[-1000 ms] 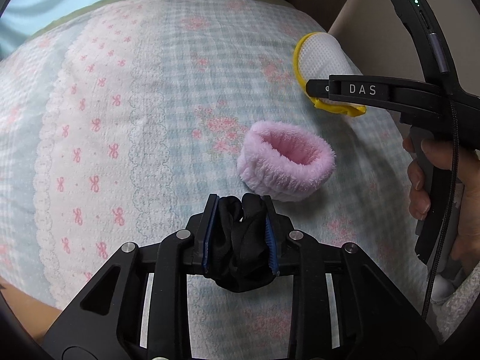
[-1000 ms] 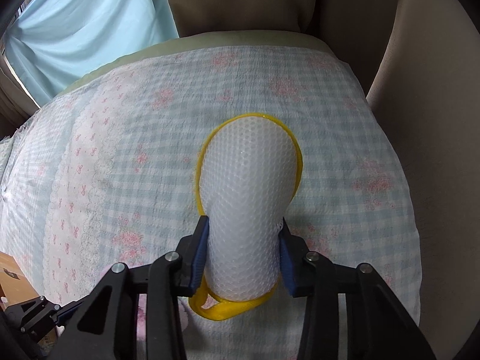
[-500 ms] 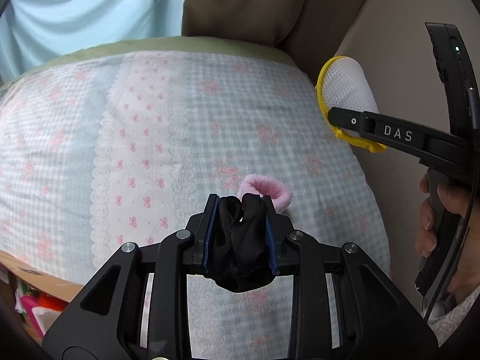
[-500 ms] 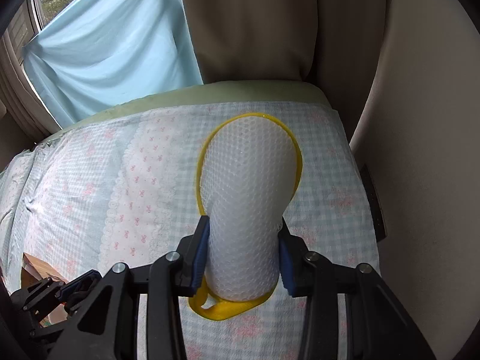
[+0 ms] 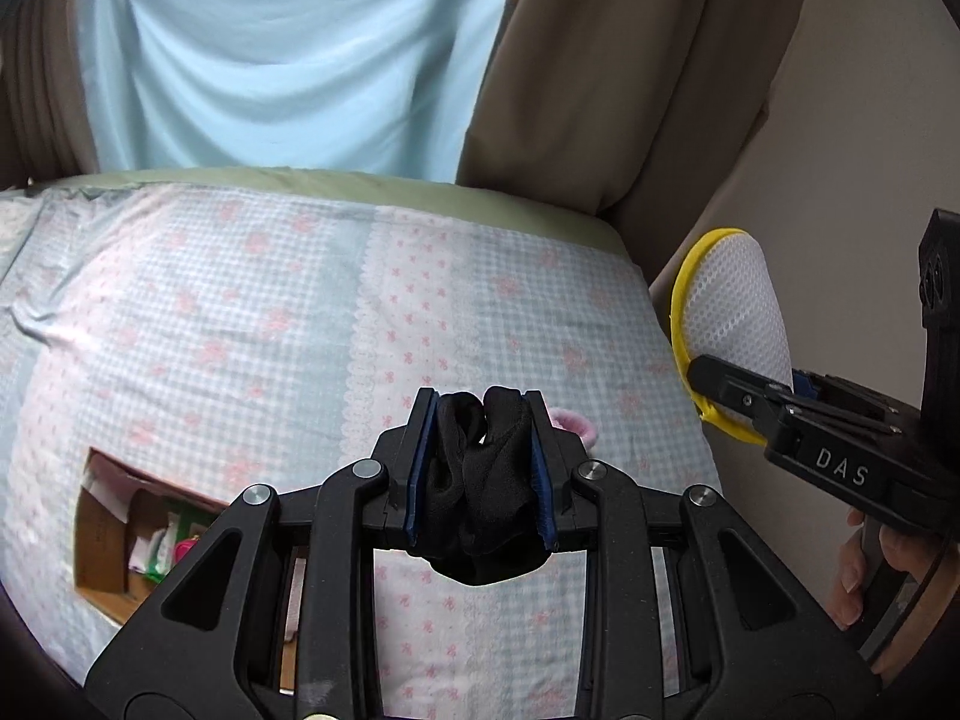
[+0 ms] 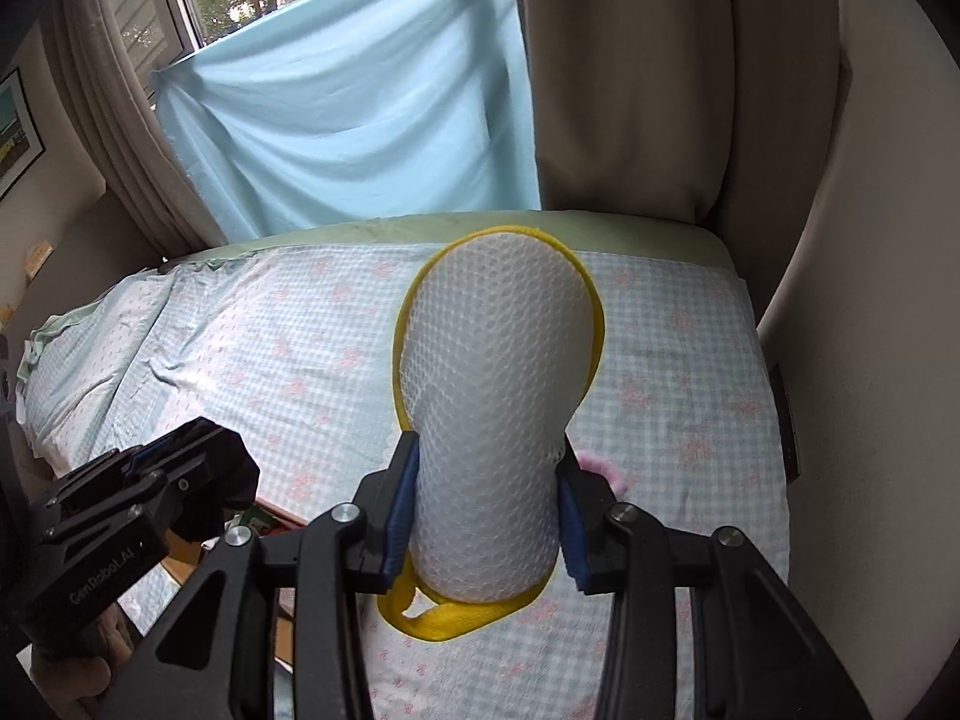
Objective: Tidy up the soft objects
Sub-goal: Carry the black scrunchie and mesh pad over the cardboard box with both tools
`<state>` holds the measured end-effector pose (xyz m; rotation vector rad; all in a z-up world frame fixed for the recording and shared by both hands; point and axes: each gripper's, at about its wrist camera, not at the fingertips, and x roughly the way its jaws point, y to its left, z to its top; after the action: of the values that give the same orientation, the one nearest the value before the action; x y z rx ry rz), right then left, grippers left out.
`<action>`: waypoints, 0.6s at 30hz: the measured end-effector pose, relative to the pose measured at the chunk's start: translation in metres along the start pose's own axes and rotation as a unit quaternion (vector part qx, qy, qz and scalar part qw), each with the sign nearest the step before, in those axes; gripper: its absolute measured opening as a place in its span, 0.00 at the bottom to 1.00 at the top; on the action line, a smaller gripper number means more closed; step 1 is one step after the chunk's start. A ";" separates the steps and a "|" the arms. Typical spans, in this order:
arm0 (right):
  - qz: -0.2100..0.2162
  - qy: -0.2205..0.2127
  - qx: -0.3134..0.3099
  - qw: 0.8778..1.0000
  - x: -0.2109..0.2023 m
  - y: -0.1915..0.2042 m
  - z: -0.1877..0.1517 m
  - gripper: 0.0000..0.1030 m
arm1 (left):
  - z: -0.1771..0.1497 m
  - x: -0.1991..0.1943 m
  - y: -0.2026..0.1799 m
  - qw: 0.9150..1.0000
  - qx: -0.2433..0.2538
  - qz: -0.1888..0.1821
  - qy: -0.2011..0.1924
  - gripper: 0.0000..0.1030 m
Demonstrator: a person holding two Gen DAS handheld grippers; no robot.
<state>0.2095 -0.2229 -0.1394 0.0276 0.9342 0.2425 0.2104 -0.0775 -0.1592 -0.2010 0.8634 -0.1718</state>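
My left gripper (image 5: 480, 474) is shut on a bunched black cloth (image 5: 483, 480) and holds it above the bed. My right gripper (image 6: 486, 504) is shut on a white mesh sponge with a yellow rim (image 6: 498, 372), also lifted above the bed; the sponge shows in the left wrist view (image 5: 729, 318) at the right. A pink fluffy band lies on the bed, mostly hidden behind the fingers; only an edge shows in the left wrist view (image 5: 579, 425) and in the right wrist view (image 6: 606, 471).
The bed carries a blue and pink checked cover (image 5: 270, 330). An open cardboard box (image 5: 114, 540) with mixed items stands beside the bed at the lower left. Curtains (image 6: 624, 78) and a light blue sheet (image 6: 360, 108) hang behind. A wall (image 6: 870, 240) is to the right.
Both grippers have risen and drawn back from the bed with their loads. The pink band has slipped behind the fingers, and the cardboard box has come into view.
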 end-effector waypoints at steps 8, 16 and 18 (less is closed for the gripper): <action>0.036 0.027 -0.019 0.999 -0.004 0.102 -0.034 0.36 | -0.007 -0.064 0.087 0.999 -0.037 0.032 -0.006 0.24; 0.037 0.070 0.021 0.997 0.037 0.181 -0.067 0.36 | -0.025 -0.075 0.188 0.998 -0.034 0.045 0.037 0.24; 0.032 0.084 0.035 0.995 0.052 0.195 -0.075 0.36 | -0.031 -0.068 0.211 0.997 -0.027 0.046 0.056 0.24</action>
<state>0.1409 -0.0276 -0.2003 0.1033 1.1099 0.2745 0.1570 0.1387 -0.1803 -0.2038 0.9871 -0.0750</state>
